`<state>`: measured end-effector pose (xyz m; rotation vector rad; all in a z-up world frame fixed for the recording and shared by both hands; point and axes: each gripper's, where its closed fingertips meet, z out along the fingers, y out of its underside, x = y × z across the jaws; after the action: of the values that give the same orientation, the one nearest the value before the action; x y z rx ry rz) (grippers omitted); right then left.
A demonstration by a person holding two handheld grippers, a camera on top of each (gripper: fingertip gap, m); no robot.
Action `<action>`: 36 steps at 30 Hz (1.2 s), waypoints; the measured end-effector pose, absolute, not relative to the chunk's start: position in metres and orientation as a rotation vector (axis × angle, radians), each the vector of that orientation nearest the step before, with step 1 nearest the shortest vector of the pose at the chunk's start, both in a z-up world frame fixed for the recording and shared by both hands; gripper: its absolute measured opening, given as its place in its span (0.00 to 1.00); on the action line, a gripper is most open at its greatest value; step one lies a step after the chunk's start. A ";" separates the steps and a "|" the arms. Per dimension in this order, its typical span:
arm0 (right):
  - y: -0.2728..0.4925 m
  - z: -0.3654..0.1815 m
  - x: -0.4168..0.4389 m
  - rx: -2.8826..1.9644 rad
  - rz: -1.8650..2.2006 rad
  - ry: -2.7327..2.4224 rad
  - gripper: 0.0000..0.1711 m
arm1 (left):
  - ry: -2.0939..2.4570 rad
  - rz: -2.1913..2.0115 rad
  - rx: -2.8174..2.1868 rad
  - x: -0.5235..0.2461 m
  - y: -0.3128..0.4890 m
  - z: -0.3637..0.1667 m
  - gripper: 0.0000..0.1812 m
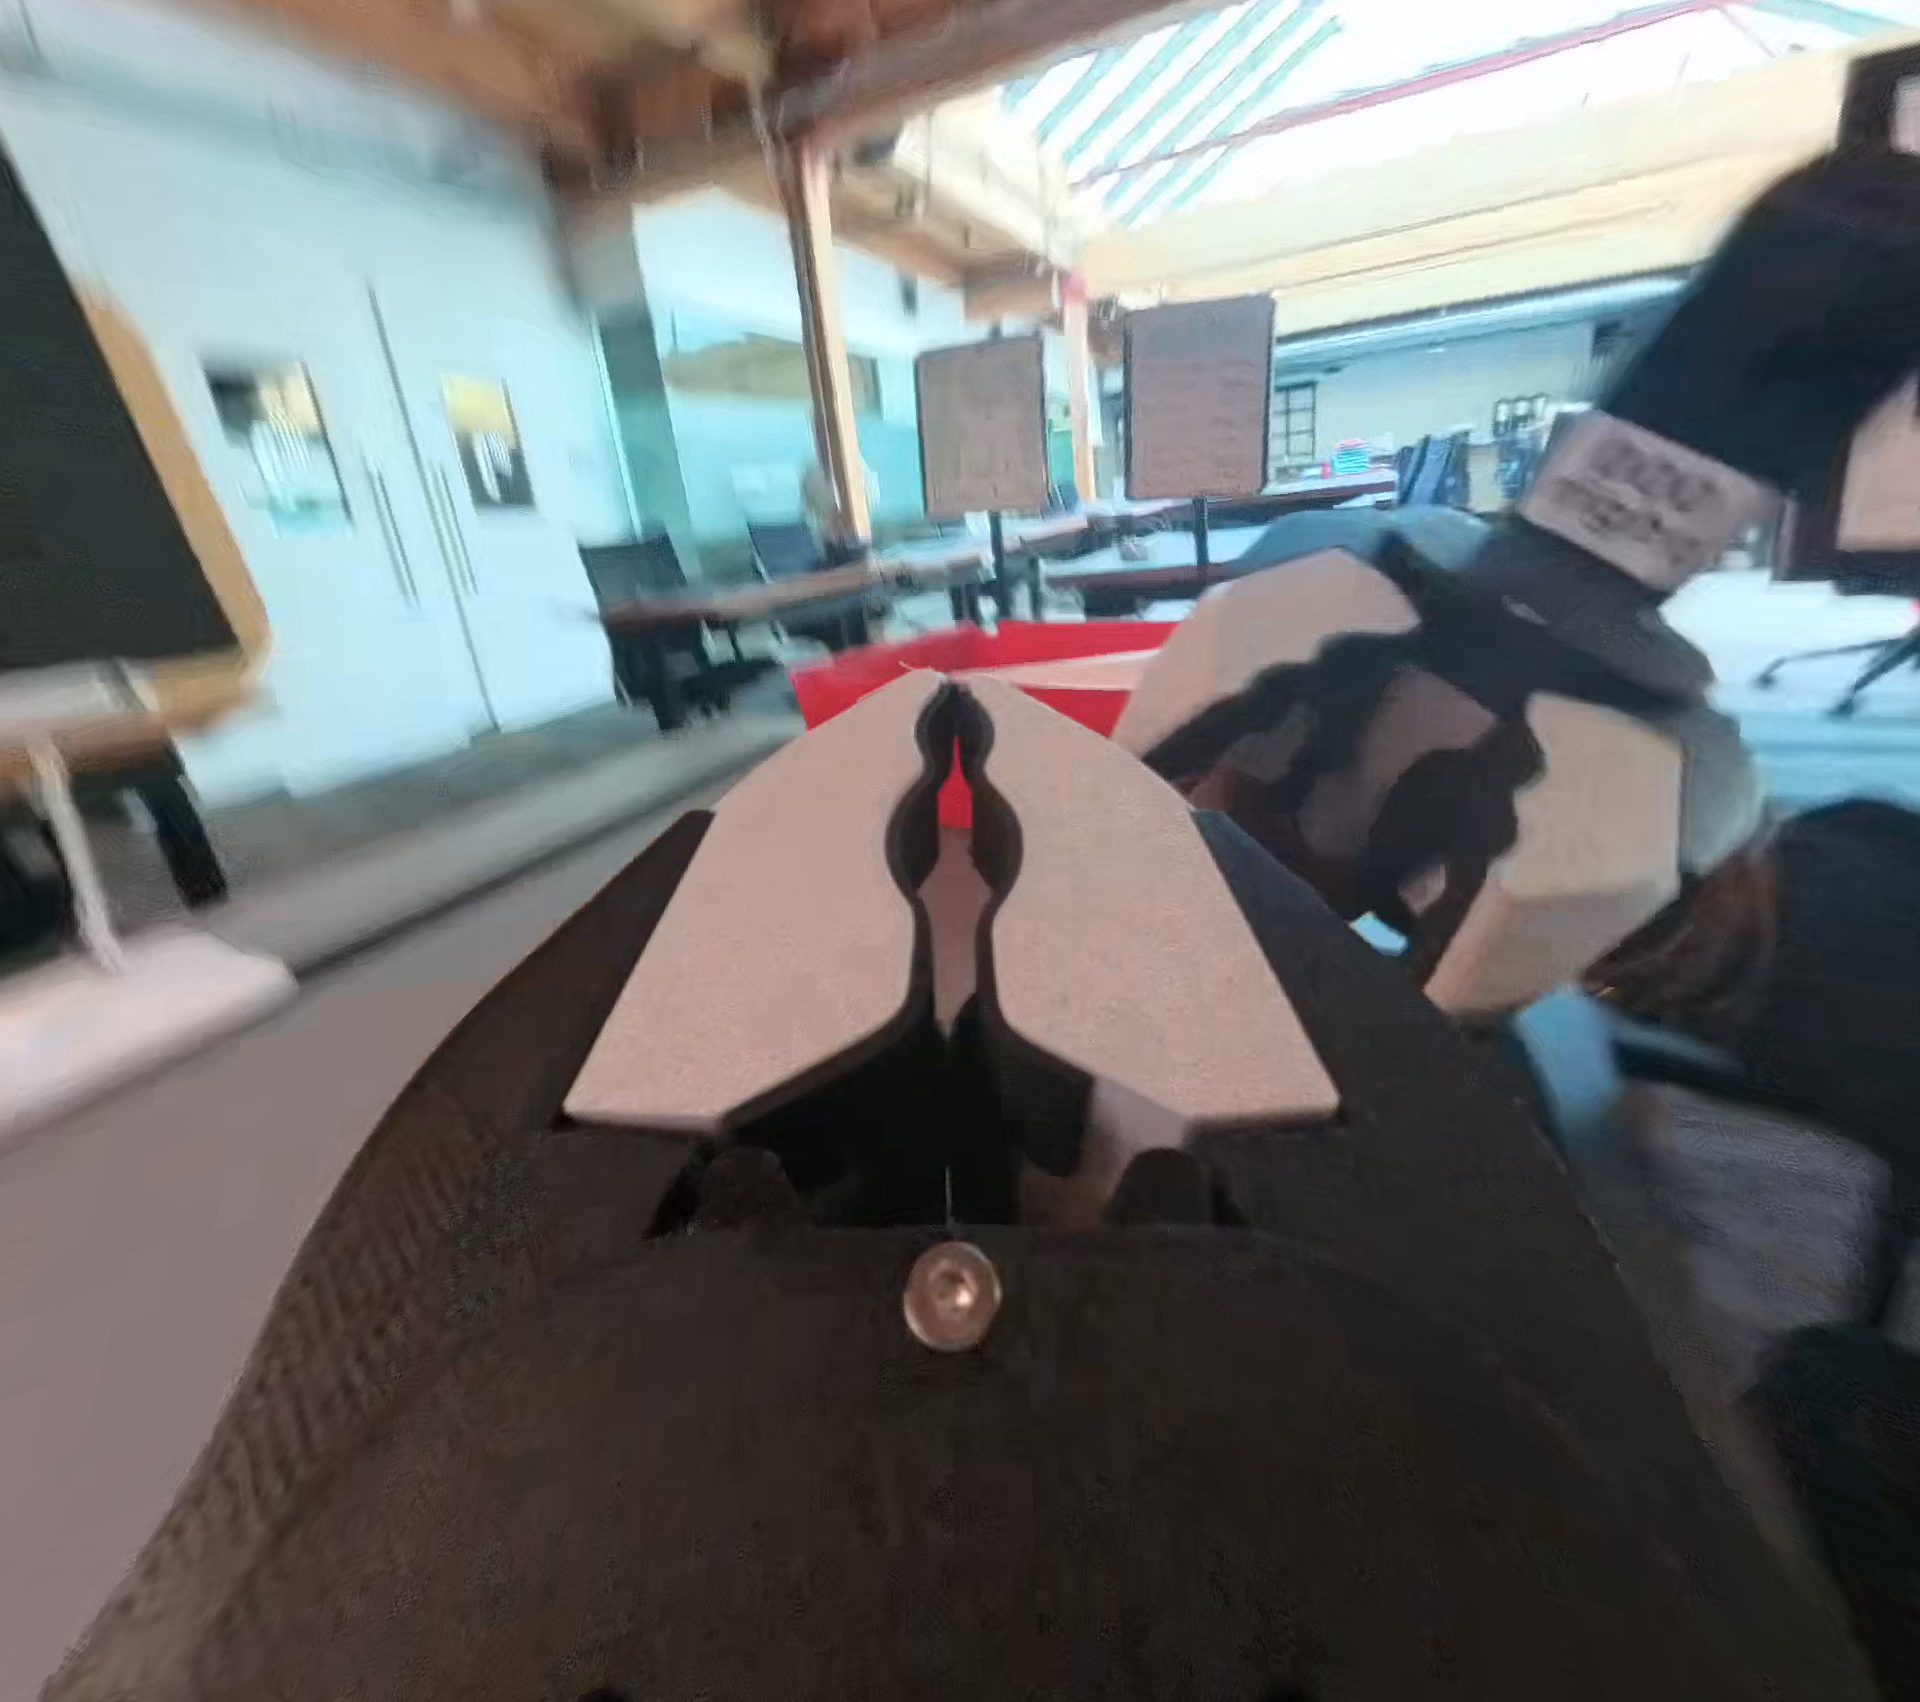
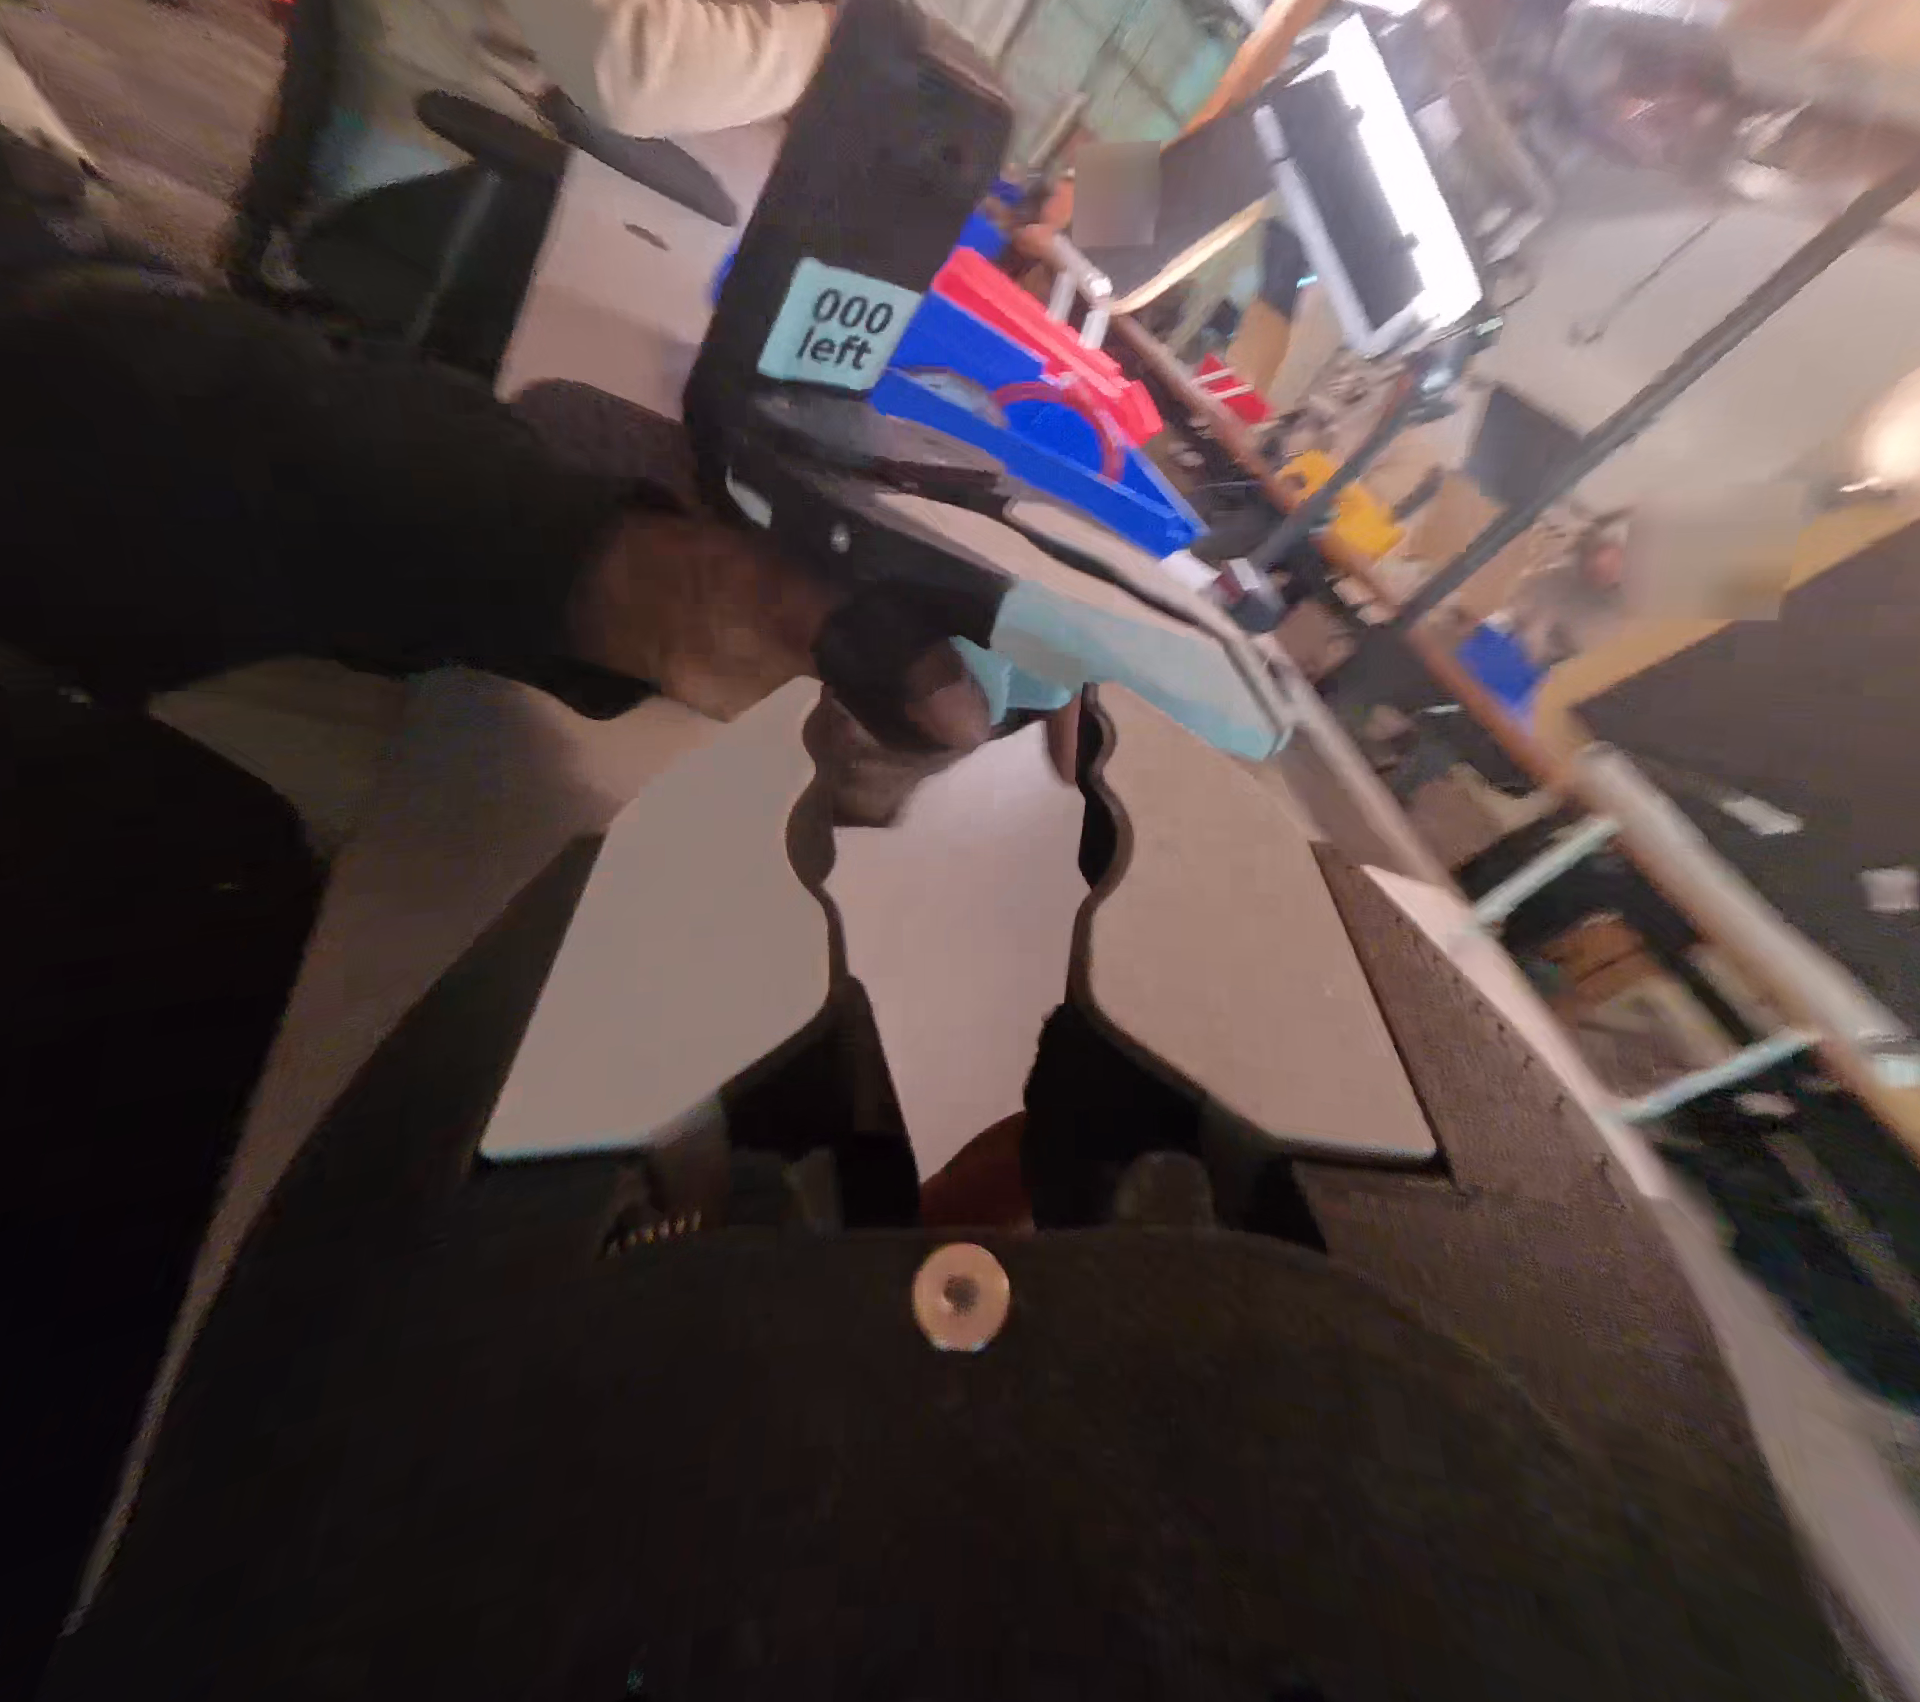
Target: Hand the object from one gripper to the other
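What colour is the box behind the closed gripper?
Red box, clearest in the left wrist view.

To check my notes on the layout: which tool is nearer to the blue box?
Left, it seems. The left tool lies just in front of the blue box and overlaps it in the right wrist view. The open right tool is farther back, below the left one.

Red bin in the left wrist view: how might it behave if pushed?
Probably stiff: the red bin keeps straight edges. Likely light, being open-topped with thin walls. It should slide, not roll, given its flat sides, though blur hides its base.
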<state>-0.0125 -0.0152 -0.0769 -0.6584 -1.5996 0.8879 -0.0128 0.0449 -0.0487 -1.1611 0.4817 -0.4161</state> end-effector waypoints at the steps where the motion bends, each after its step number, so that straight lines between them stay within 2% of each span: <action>1: -0.018 -0.078 -0.013 -0.683 0.957 -1.616 0.26 | 0.508 -0.355 -1.077 -0.013 0.040 -0.044 0.00; 4: -0.029 -0.081 -0.010 -0.720 1.095 -1.671 0.26 | 0.512 -0.341 -0.990 -0.020 0.028 -0.032 0.02; 9: -0.049 -0.106 -0.007 -0.763 1.272 -1.843 0.31 | 0.532 -0.596 -1.049 -0.027 0.012 -0.030 0.08; 12: -0.046 -0.111 -0.013 -0.798 1.460 -1.775 0.30 | 0.423 -0.552 -1.135 -0.049 0.026 -0.037 0.08; 15: -0.031 -0.098 -0.011 -0.878 1.675 -1.664 0.32 | 0.232 -0.543 -1.331 -0.066 0.057 -0.067 0.08; 19: -0.003 -0.075 -0.003 -0.903 1.851 -1.389 0.32 | 0.289 -0.547 -1.601 -0.046 0.073 -0.113 0.13; 25: 0.006 -0.075 -0.005 -0.953 1.850 -1.325 0.36 | 0.353 -0.347 -1.597 -0.046 0.077 -0.117 0.15; 32: 0.020 -0.073 -0.005 -1.011 1.860 -1.221 0.36 | 0.408 -0.218 -1.621 -0.048 0.077 -0.125 0.20; 36: 0.018 -0.075 -0.007 -1.019 1.849 -1.235 0.36 | 0.397 -0.133 -1.454 -0.051 0.063 -0.102 0.23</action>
<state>-0.0065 0.0185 -0.0747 -1.0190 -1.2346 1.8488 -0.0506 0.0628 -0.1019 -1.4542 0.3967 -0.1334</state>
